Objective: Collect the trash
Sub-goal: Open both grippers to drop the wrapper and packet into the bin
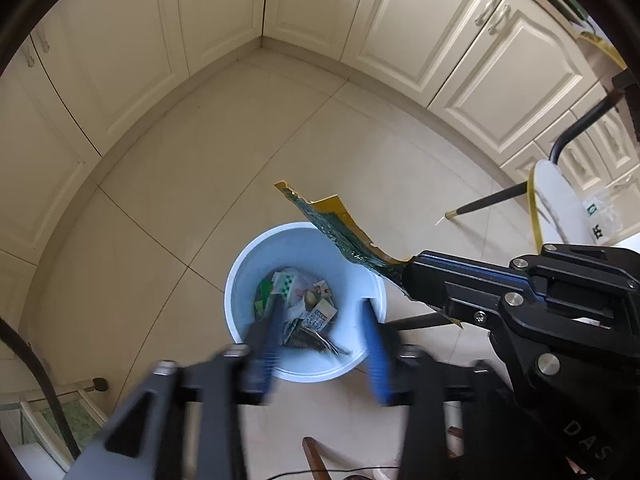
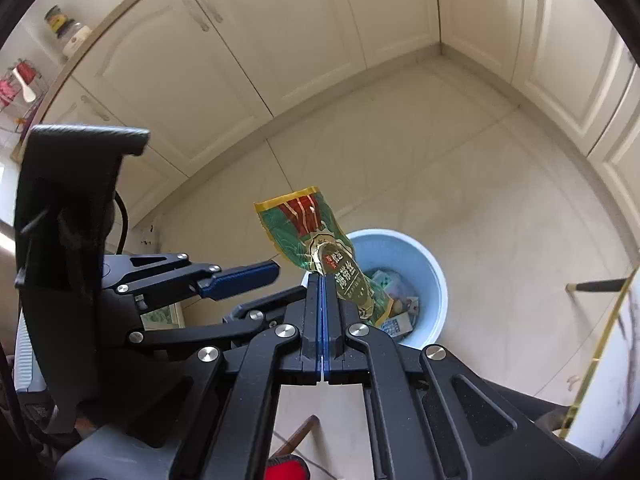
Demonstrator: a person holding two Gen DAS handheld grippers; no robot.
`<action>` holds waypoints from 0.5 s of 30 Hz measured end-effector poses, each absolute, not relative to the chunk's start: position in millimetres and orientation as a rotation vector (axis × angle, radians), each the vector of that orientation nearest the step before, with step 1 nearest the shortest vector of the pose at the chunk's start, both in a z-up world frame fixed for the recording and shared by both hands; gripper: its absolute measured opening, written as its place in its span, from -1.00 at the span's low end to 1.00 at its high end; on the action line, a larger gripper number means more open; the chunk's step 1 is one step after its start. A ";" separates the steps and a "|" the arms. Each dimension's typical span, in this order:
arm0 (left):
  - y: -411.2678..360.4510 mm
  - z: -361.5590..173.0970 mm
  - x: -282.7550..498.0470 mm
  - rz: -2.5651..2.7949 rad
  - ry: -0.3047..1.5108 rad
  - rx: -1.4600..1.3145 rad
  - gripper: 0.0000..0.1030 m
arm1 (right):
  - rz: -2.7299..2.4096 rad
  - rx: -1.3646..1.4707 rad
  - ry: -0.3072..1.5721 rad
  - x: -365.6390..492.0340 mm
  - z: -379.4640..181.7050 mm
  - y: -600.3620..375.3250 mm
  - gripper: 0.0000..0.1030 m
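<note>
From the left wrist view, we look down past our left gripper (image 1: 320,332), its two blue fingers spread apart with nothing between them, straight into the bin (image 1: 244,280) that stands on the tiled floor (image 1: 180,168). The bin already holds a small heap of scraps (image 1: 304,308) (too jumbled for us to count). Our right gripper (image 1: 412,280) comes in from the right, pinching one wrapper (image 1: 340,228), which juts up and to the left from its tips; here the wrapper's long axis lies slantwise across the bin's far right rim, so part of it hangs over the opening and part beyond the rim. A chair (image 1: 556,200) stands well off to the right. From the right wrist view, our right gripper (image 2: 322,280) has its fingers pressed together on the lower end of the wrapper (image 2: 316,248), which rises up and leftward away from us, green and gold with a red band. The bin (image 2: 432,272) lies just ahead and to the right, below the wrapper; the left gripper (image 2: 240,280) shows at the left, only one blue finger plain. We judge that the right gripper is the one to release, after shifting a little toward the bin's middle. Our count: one bin, one held wrapper, two grippers.
</note>
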State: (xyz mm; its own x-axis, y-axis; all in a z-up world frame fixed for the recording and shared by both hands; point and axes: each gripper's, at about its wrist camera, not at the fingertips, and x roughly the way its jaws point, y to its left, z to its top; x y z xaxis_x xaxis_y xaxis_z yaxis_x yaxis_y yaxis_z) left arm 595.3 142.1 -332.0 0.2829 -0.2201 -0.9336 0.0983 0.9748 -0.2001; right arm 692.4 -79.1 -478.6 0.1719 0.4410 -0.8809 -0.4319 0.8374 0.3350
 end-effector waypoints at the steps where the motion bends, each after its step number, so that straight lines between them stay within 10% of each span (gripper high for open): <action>1: 147.9 -339.7 598.5 -0.208 1.262 -0.109 -0.03 | 0.618 0.010 1.261 696.4 -483.0 -80.2 -0.97; 15: 174.7 -332.3 594.5 -0.006 1.257 -0.109 0.20 | 0.606 0.057 1.302 702.2 -494.9 -80.3 -0.80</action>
